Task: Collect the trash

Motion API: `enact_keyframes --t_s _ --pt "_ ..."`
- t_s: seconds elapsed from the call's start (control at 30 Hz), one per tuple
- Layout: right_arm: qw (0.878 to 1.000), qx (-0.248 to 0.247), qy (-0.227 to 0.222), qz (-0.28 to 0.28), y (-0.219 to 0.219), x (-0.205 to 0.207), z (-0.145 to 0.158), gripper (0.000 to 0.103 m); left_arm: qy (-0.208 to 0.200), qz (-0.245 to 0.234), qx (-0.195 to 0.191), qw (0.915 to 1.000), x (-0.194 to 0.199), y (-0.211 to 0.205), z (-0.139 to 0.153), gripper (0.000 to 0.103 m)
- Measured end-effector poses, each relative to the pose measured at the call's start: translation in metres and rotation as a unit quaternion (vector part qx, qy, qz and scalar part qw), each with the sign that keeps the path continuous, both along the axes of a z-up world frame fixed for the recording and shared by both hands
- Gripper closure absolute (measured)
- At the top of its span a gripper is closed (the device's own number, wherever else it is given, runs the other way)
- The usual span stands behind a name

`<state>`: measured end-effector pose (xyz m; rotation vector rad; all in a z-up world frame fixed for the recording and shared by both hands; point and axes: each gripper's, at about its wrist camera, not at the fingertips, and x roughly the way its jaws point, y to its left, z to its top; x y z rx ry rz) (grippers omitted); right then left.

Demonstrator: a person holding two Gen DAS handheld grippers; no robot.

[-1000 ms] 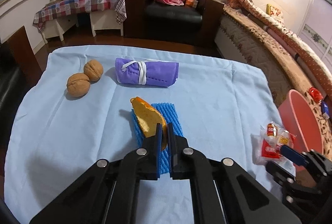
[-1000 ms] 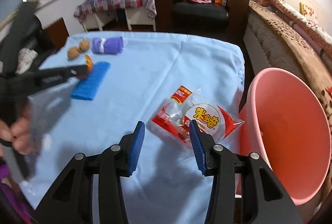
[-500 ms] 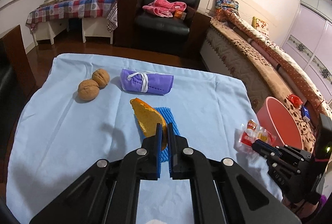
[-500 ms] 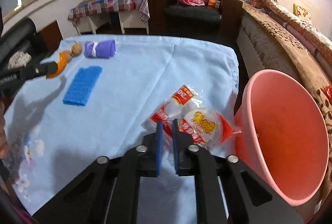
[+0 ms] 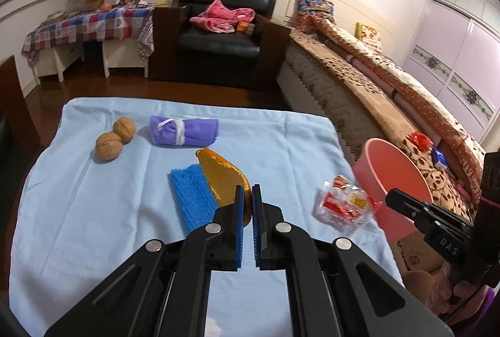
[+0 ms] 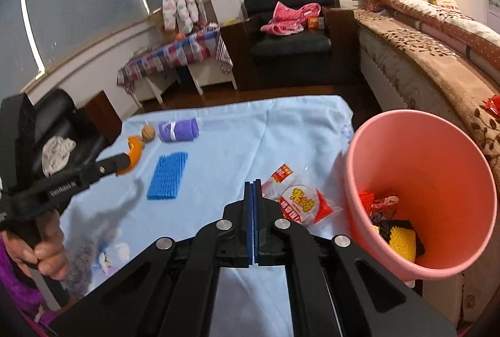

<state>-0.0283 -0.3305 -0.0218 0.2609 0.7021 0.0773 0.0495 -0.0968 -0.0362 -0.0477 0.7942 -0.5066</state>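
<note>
My left gripper [image 5: 247, 190] is shut on an orange peel [image 5: 223, 176] and holds it above the blue cloth; it also shows in the right wrist view [image 6: 132, 152]. A blue foam net [image 5: 192, 198] lies under it on the cloth. My right gripper [image 6: 253, 185] is shut on the edge of a clear red-and-white snack wrapper [image 6: 297, 202], lifted just left of the pink bin [image 6: 437, 168]. The wrapper [image 5: 343, 204] and the bin [image 5: 393, 162] also show in the left wrist view. The bin holds several pieces of trash.
Two walnuts [image 5: 114, 138] and a rolled purple cloth [image 5: 182, 134] lie at the table's far left. The pink bin stands off the table's right edge, beside a bed [image 5: 390, 93]. A black armchair [image 5: 218, 37] stands beyond the table.
My right gripper shut on the snack wrapper and lifted it toward the bin. My left gripper rose and moved right with the orange peel, off the blue net.
</note>
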Motion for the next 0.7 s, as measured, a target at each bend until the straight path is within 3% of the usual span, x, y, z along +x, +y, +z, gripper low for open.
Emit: enact_keyframes --t_s 0.2,0.23,0.27,0.33,0.7 --pt "0.999 0.0 0.035 0.006 -0.014 0.014 -0.005 0.101 -0.002 -0.015 0.001 0.9999 -0.007 -0.012 0.003 0.099" --pt "0.999 -0.004 0.038 0.006 -0.014 0.017 -0.006 0.091 -0.002 -0.017 0.002 0.9998 -0.008 -0.013 0.002 0.099" --pt "0.999 -0.008 0.044 0.013 -0.014 0.023 -0.009 0.071 0.0 -0.019 0.002 0.9998 -0.008 -0.013 0.001 0.099" --pt "0.998 -0.015 0.051 0.02 -0.012 0.032 -0.013 0.057 0.003 -0.023 0.004 0.9997 -0.008 -0.016 0.0 0.099" --pt "0.988 -0.083 0.12 0.056 -0.002 0.087 -0.052 0.052 0.017 -0.034 0.009 0.9993 -0.001 -0.023 -0.009 0.099"
